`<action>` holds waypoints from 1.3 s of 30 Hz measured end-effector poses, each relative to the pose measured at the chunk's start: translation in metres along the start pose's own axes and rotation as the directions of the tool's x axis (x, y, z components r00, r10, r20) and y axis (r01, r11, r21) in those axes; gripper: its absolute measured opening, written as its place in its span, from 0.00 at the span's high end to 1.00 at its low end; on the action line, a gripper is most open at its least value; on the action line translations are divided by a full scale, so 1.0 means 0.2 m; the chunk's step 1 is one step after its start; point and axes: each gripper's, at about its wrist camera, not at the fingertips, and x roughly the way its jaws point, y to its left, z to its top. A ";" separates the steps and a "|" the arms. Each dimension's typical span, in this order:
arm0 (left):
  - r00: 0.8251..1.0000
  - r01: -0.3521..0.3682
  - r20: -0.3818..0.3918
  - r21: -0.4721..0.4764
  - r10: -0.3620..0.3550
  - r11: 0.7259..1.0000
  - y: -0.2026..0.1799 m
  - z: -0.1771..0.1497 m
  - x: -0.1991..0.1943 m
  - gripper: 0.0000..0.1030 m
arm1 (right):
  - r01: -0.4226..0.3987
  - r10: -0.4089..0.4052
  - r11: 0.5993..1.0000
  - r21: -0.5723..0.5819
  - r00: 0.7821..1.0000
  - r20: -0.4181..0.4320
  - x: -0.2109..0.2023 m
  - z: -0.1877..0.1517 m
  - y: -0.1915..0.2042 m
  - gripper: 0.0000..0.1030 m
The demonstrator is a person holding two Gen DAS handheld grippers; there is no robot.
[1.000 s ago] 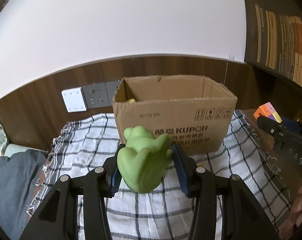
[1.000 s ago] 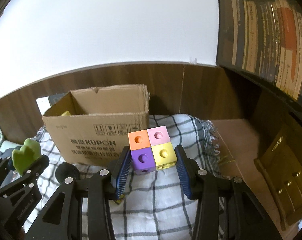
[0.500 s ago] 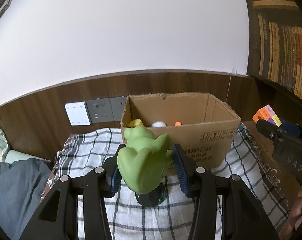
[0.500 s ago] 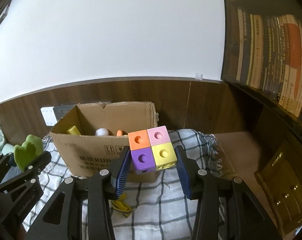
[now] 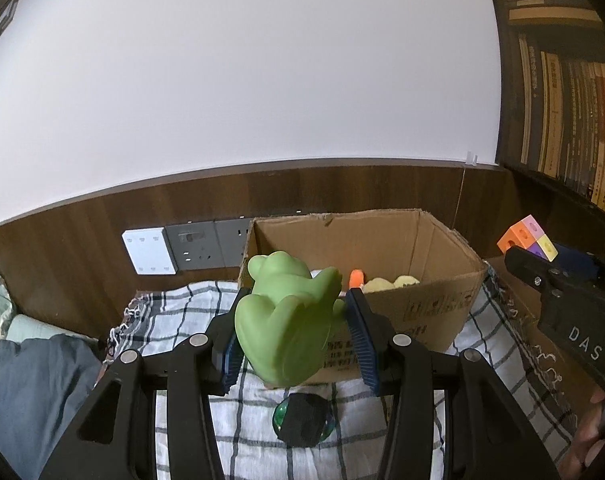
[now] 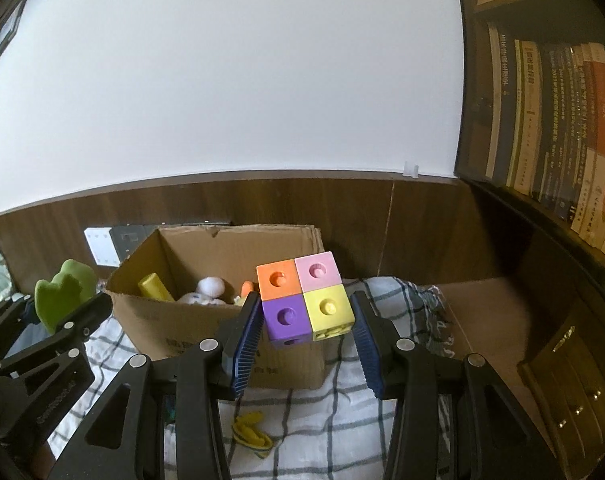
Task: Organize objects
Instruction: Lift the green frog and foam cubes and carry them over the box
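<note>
The left gripper (image 5: pixel 292 338) is clamped on a green frog toy (image 5: pixel 288 316), held in the air just before the near wall of the cardboard box (image 5: pixel 422 308). The toy looks soft and light, perhaps rubber, so its wide body is the good place to hold it. The right gripper (image 6: pixel 307 330) is clamped on the lower sides of a four-colour block cube (image 6: pixel 304 298), which looks stiff, light and smooth; it may slip. Below lies a checked cloth (image 6: pixel 314 416).
</note>
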 end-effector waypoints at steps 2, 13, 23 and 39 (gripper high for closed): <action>1.000 0.004 0.001 0.000 -0.004 1.000 0.00 0.01 0.01 0.55 | -0.005 0.005 1.000 0.000 1.000 -0.001 0.01 0.01 0.00 0.57; 1.000 0.011 0.014 0.009 -0.011 1.000 0.03 0.11 0.09 0.55 | -0.048 0.048 0.999 -0.003 0.999 0.002 0.10 0.09 0.04 0.57; 0.999 0.001 0.036 0.031 -0.002 1.000 0.05 0.22 0.20 0.55 | -0.056 0.056 0.998 -0.001 0.998 0.029 0.19 0.19 0.08 0.57; 0.999 0.033 0.017 0.032 -0.033 0.999 0.07 0.26 0.43 0.55 | -0.049 0.050 0.999 -0.002 0.998 0.037 0.38 0.21 0.11 0.57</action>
